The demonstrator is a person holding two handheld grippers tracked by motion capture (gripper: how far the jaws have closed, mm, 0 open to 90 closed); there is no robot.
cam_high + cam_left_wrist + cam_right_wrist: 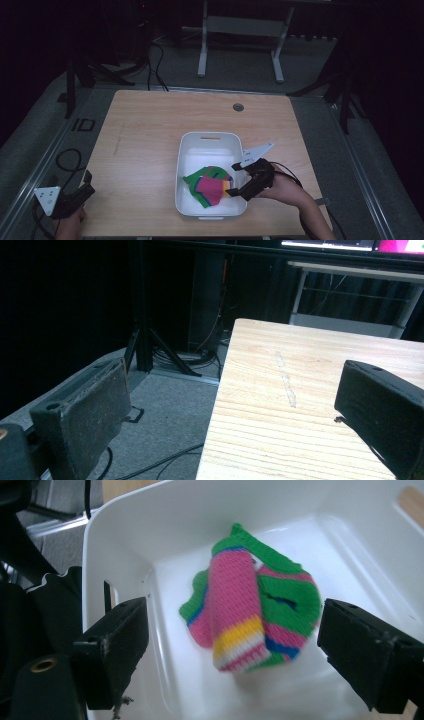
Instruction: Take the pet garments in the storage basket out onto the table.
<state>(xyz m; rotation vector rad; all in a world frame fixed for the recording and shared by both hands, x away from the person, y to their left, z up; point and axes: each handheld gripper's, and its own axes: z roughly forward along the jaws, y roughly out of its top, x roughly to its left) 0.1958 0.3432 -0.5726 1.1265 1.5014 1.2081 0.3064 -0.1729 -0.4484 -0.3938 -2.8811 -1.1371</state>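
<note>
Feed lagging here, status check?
Right gripper open above the striped cloth in the white bin. Left gripper open, table's left edge. Nothing blocking.

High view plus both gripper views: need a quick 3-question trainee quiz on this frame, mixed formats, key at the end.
1. True or false: the striped knitted cloth lies inside the white bin.
2. Multiple choice: where is the left gripper?
A. inside the bin
B. at the table's near left corner
C. over the grommet hole
3. Fill in: the right gripper hangs over the bin's ____ rim, fingers spread.

Key
1. True. The cloth sits bunched in the near half of the bin.
2. B. It hangs at the edge of the wooden table, fingers apart and holding nothing.
3. Right. Its fingers are wide apart either side of the cloth, not touching it.
</note>
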